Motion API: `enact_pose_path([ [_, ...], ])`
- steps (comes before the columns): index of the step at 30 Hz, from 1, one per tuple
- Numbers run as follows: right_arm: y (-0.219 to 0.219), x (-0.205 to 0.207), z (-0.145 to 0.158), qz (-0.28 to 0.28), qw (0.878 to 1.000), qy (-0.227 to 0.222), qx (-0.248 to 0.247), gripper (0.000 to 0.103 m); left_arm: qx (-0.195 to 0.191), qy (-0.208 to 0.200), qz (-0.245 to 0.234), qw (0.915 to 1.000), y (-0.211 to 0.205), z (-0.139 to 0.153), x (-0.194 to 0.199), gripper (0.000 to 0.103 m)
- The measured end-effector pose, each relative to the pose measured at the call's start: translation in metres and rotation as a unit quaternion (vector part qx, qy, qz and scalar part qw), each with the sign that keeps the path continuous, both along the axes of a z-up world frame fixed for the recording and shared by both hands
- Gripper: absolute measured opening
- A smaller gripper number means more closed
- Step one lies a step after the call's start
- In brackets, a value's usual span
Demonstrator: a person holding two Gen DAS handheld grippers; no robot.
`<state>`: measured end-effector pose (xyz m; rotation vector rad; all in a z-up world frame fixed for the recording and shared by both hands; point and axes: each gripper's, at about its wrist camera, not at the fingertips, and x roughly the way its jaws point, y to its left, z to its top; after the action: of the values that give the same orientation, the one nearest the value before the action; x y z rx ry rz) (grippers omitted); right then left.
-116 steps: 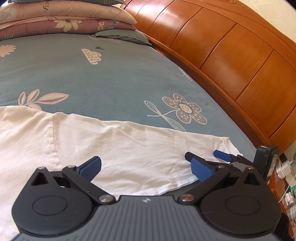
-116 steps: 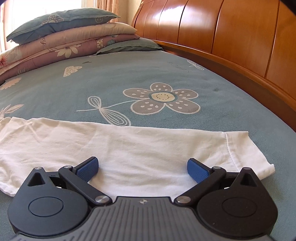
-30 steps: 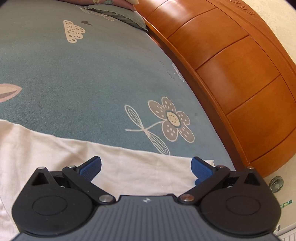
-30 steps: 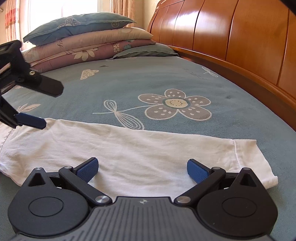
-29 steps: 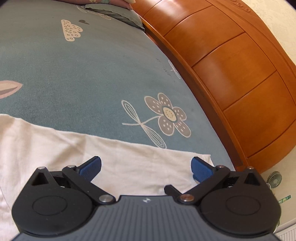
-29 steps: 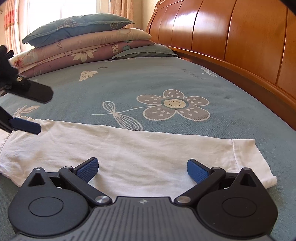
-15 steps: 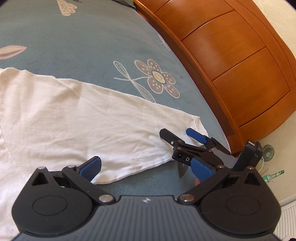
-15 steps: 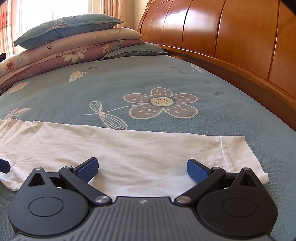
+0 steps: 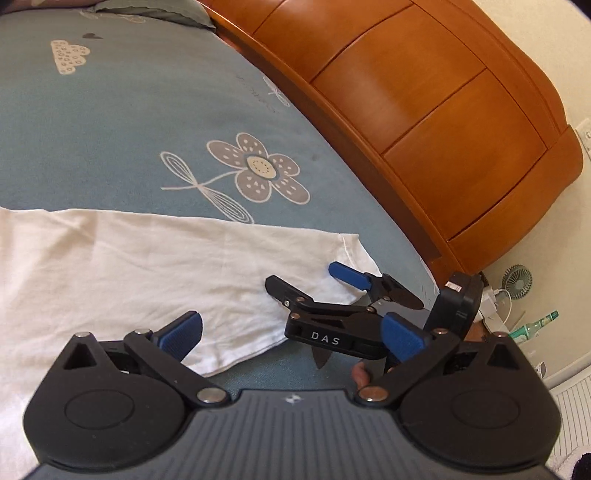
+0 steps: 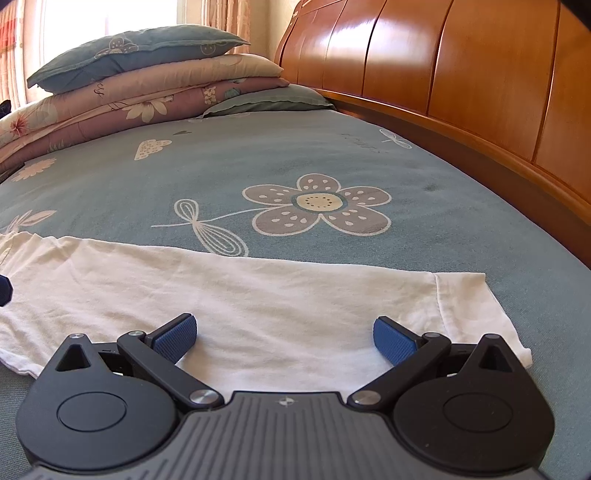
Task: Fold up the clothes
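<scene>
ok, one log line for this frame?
left gripper: open, above shirt | right gripper: open, low over shirt near sleeve | shirt flat on bed

Bright daylight from the window (image 10: 99,22) behind the pillows (image 10: 147,74), blown-out glare there, shiny streaks on the headboard (image 10: 461,66), sharp focus, fisheye bending at edges

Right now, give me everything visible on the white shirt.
The white shirt is thin, lightly creased fabric, cotton by the look of it, lying flat on the blue-grey floral bedsheet in a long band. A stitched hem runs across its end nearest the wooden headboard, and its far edge stops just short of the printed flower. The right gripper has its jaws spread at the hemmed corner, nothing pinched. The left gripper hovers open over the near edge.
</scene>
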<state>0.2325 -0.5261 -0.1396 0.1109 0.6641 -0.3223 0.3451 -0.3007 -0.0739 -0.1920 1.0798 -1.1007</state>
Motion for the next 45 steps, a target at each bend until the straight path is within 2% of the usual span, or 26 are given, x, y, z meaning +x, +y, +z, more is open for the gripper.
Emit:
enact_pose_path([
  [3,0.000,0.000,0.000,-0.001,1.000,0.000,0.000,0.103,0.008,0.005,0.052,0.9986,0.034,0.003,0.007,0.102],
  [6,0.001,0.000,0.000,-0.002,1.000,0.000,-0.001,0.103,0.019,0.009,0.087,0.9960,0.059,-0.007,0.010,0.102],
  [14,0.002,0.002,-0.001,-0.004,1.000,0.002,-0.006,0.103,0.012,0.070,0.077,0.9945,0.063,-0.036,0.004,0.102],
  [17,0.001,0.002,-0.002,-0.004,1.000,0.001,-0.005,0.103,-0.053,0.033,0.080,0.9948,0.070,-0.011,0.002,0.102],
  [19,0.001,0.003,-0.002,-0.004,1.000,0.001,-0.006,0.103,-0.047,0.014,0.096,0.9942,0.070,-0.007,0.006,0.102],
  [20,0.001,0.003,-0.002,-0.004,1.000,0.001,-0.006,0.103,-0.029,0.019,0.101,0.9943,0.068,-0.011,0.009,0.102],
  [23,0.000,0.003,-0.001,-0.002,1.000,0.002,-0.005,0.103,0.014,0.060,0.109,0.9921,0.065,-0.036,0.014,0.102],
  [24,0.000,0.002,-0.001,-0.001,1.000,0.002,-0.005,0.103,0.017,0.066,0.105,0.9922,0.064,-0.043,0.012,0.102],
  [25,0.000,0.001,-0.001,0.002,1.000,0.003,-0.006,0.103,0.014,0.051,0.101,0.9935,0.064,-0.042,0.007,0.102],
  [26,0.001,0.000,0.000,0.007,1.000,0.003,-0.007,0.103,0.010,0.053,0.095,0.9940,0.064,-0.038,0.005,0.102],
  [28,-0.001,-0.004,0.004,0.018,1.000,-0.008,-0.002,0.103,-0.014,0.060,0.087,0.9943,0.065,-0.030,0.002,0.102],
  [30,-0.004,-0.009,0.008,0.027,0.999,-0.022,0.010,0.103,-0.033,0.028,0.106,0.9934,0.071,-0.016,-0.003,0.102],
  [33,-0.011,-0.016,0.016,0.035,0.998,-0.044,0.041,0.103,-0.002,-0.044,0.148,0.9881,0.080,-0.002,-0.014,0.102],
  [35,-0.017,-0.017,0.017,0.039,0.995,-0.044,0.077,0.103,0.046,-0.100,0.165,0.9801,0.085,-0.002,-0.026,0.102],
  [38,-0.021,-0.014,0.011,0.043,0.992,-0.024,0.113,0.103,0.111,-0.150,0.173,0.9671,0.098,-0.014,-0.046,0.102],
  [39,-0.021,-0.012,0.009,0.042,0.992,-0.017,0.118,0.103,0.121,-0.163,0.176,0.9631,0.105,-0.014,-0.053,0.102],
  [44,0.000,-0.014,0.013,0.044,0.997,-0.012,0.058,0.103,0.170,-0.229,0.189,0.9395,0.142,-0.014,-0.087,0.102],
  [45,0.004,-0.015,0.013,0.045,0.998,-0.011,0.045,0.103,0.173,-0.239,0.187,0.9370,0.147,-0.013,-0.093,0.102],
])
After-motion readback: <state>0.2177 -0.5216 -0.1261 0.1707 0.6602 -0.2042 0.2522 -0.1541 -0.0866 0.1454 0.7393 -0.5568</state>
